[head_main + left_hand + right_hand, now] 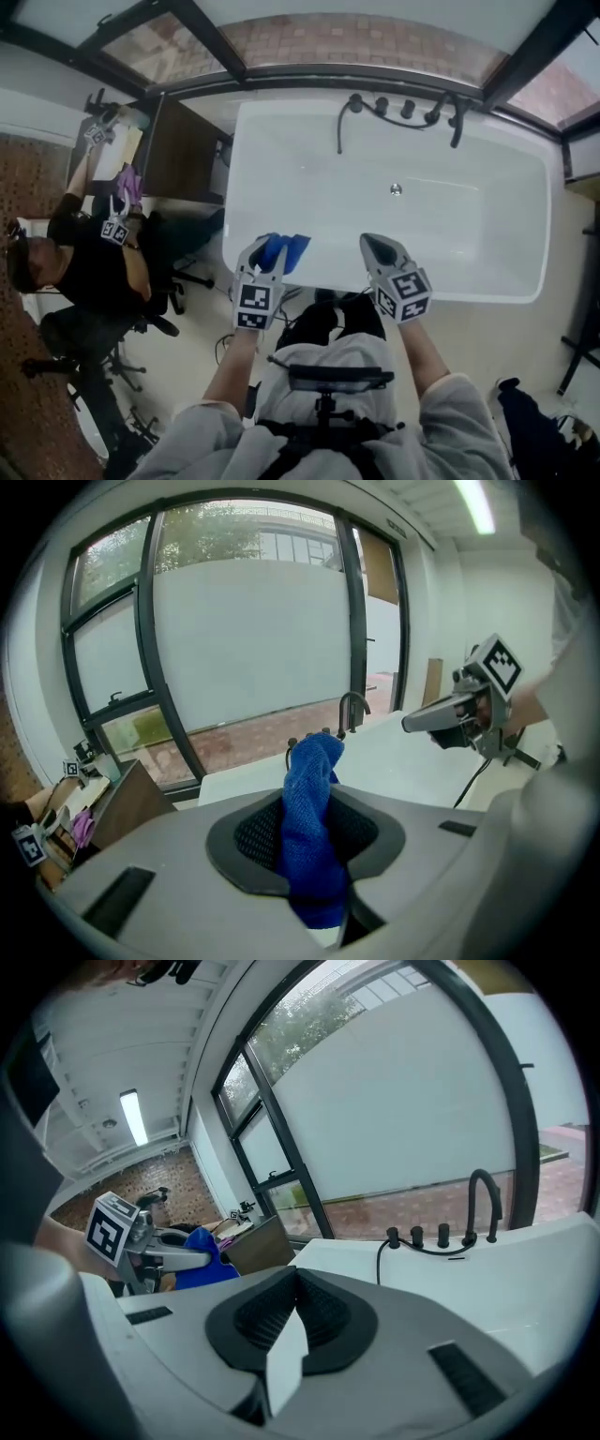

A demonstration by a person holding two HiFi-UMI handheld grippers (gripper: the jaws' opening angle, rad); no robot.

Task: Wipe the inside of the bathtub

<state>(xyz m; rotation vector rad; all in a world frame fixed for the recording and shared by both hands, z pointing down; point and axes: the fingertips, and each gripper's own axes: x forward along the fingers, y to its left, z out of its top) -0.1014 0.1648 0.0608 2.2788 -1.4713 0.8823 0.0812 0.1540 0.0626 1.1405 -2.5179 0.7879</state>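
bathtub rim [487, 289]; blue cloth [309, 808] inside left tool [268, 253]

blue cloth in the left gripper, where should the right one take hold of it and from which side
Grip the free end of the blue cloth that sticks out past the left gripper's clamped jaws. Come from its right, where the right gripper sits, and open its shut jaws first.

The white tub [487, 283] stands on the pale floor [542, 336]; black taps [408, 109] line its far rim.
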